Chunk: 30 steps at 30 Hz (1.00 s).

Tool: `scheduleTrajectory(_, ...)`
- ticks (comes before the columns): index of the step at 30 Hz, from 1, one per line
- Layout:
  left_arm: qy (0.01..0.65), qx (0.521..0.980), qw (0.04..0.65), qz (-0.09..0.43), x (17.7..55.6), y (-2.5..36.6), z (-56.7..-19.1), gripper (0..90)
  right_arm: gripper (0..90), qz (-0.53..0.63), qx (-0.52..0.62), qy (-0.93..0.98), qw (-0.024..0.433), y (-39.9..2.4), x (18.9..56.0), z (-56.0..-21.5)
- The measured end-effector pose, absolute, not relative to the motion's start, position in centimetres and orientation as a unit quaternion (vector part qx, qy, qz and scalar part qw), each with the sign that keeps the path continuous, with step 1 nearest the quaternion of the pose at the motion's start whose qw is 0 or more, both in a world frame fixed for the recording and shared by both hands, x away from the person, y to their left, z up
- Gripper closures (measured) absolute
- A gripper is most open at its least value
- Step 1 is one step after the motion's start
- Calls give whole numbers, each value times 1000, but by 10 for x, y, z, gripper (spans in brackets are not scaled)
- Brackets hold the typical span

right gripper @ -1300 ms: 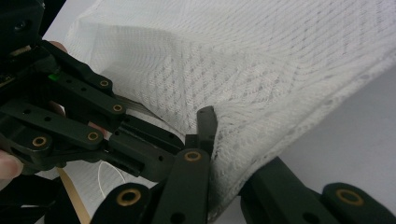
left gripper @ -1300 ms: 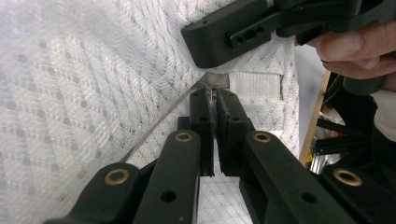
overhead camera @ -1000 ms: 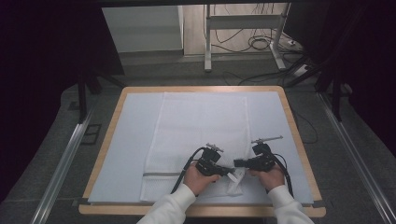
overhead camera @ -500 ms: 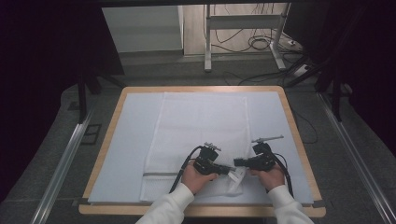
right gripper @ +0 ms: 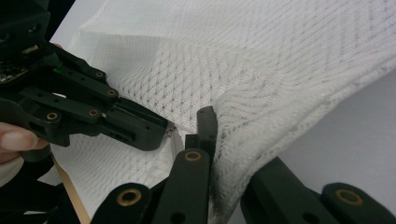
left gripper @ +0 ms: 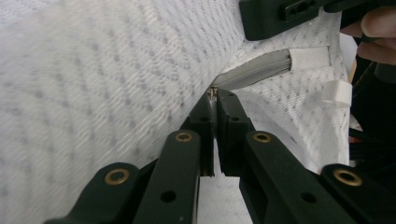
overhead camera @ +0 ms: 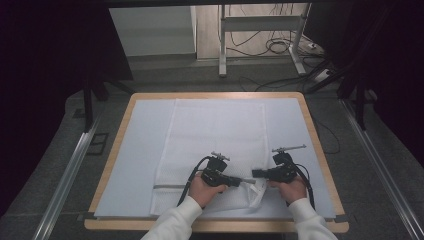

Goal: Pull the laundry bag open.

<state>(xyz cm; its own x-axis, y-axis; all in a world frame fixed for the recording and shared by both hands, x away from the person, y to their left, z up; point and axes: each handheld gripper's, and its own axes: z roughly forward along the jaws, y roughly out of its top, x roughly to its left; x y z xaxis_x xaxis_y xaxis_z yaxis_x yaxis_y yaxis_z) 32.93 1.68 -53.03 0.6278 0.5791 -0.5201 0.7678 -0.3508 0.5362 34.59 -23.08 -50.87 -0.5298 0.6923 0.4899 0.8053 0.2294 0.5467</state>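
A white mesh bag (overhead camera: 215,135) lies flat on the pale mat, its near right corner bunched up between the two hands. My left gripper (overhead camera: 248,181) points right at that corner. Its jaws are shut on a small metal zipper pull (left gripper: 214,91) at the end of the grey zipper tape (left gripper: 261,70). My right gripper (overhead camera: 255,173) points left towards it, tips nearly meeting. In the right gripper view my right gripper (right gripper: 211,128) is shut on a lifted fold of the mesh bag (right gripper: 261,70), and the left gripper (right gripper: 98,114) sits just beyond it.
The pale mat (overhead camera: 140,150) covers a wood-rimmed table (overhead camera: 114,147). The person's white sleeves (overhead camera: 172,222) come in over the near edge. Metal rails (overhead camera: 65,175) run beside the table, with desk legs and cables (overhead camera: 280,47) on the floor behind.
My left gripper has crept slightly to the left with the zipper pull. The right gripper has stayed where it was.
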Motion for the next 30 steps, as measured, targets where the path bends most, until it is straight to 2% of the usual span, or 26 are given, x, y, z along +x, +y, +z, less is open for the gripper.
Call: scheduleTrajectory(30, 405, 815, 396, -120, 329, 44, -532, 869, 889, -394, -481, -780, 74, -231, 347, -511)
